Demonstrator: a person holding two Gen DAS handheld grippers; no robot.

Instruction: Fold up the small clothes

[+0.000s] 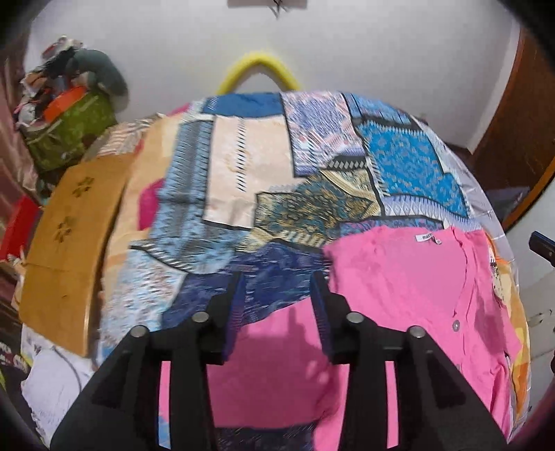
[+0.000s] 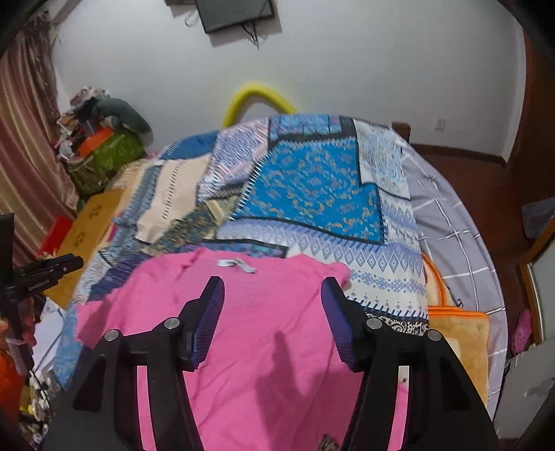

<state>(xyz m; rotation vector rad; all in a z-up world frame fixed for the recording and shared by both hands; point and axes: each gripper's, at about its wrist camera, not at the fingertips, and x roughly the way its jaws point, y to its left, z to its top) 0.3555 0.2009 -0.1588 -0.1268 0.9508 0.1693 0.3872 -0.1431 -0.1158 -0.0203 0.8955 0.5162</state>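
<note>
Left wrist view: left gripper (image 1: 277, 277) partly open over the near left part of a pink shirt (image 1: 409, 288), nothing between the pads. Shirt spread on a patchwork bedspread (image 1: 263, 180), neck label (image 1: 428, 237) at the far edge, a button (image 1: 456, 325) by the front placket, seen only here. Tan cardboard box (image 1: 66, 249) left of the bed, green bag (image 1: 69, 132) with piled clutter beyond, yellow curved bar (image 1: 258, 67) behind the bed against a white wall (image 1: 381, 52). Dark tip of the right gripper (image 1: 543, 246) at the right edge.

Right wrist view: right gripper (image 2: 272, 295) about half open above the shirt's (image 2: 263, 333) middle, clasping nothing. Only here: grey checked sheet (image 2: 447, 222) along the bed's right side, orange-trimmed cushion (image 2: 458, 333), wall-mounted screen (image 2: 234, 14), striped curtain (image 2: 24, 166), wooden floor (image 2: 461, 156). Left gripper (image 2: 66, 265) at the left edge, jaws not readable from here.
</note>
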